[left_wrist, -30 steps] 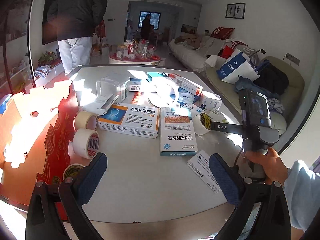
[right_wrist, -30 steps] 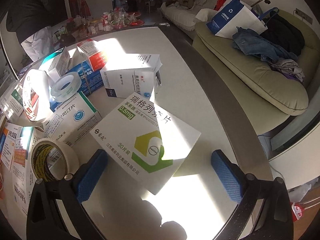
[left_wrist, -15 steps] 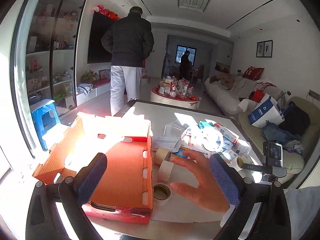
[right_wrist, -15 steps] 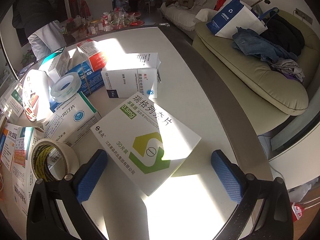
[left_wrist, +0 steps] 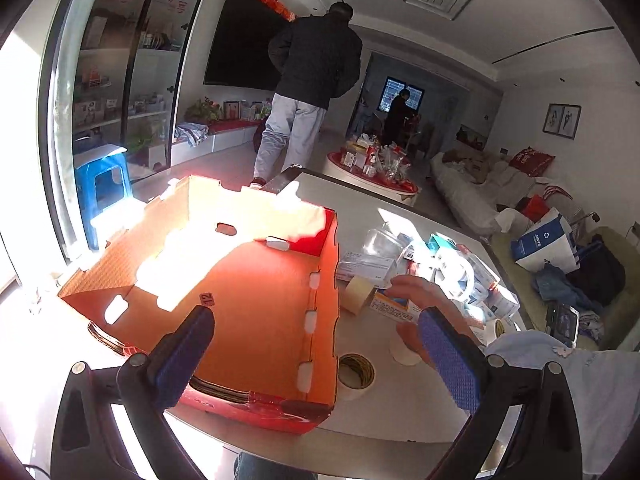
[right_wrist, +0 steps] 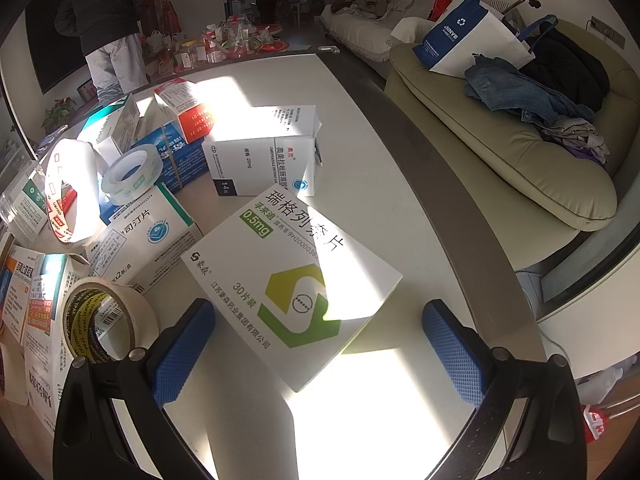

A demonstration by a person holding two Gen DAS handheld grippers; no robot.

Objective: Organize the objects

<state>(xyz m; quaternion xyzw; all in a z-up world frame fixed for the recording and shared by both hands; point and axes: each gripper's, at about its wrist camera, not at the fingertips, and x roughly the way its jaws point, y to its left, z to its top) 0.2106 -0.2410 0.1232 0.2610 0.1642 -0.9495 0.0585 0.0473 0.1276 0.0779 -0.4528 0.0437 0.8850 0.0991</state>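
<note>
Orange box point(left_wrist: 248, 280) left view only; medicine carton point(right_wrist: 296, 280) right.

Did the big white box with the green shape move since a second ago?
No. The white box with the green shape lies at the same spot before the right gripper, its far corner just as near the upright white box behind it.

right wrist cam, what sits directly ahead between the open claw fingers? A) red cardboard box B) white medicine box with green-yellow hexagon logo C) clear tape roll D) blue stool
B: the flat white medicine box with the green and yellow hexagon logo lies on the white table just ahead of the open right claw, with nothing held between the blue pads.
</note>
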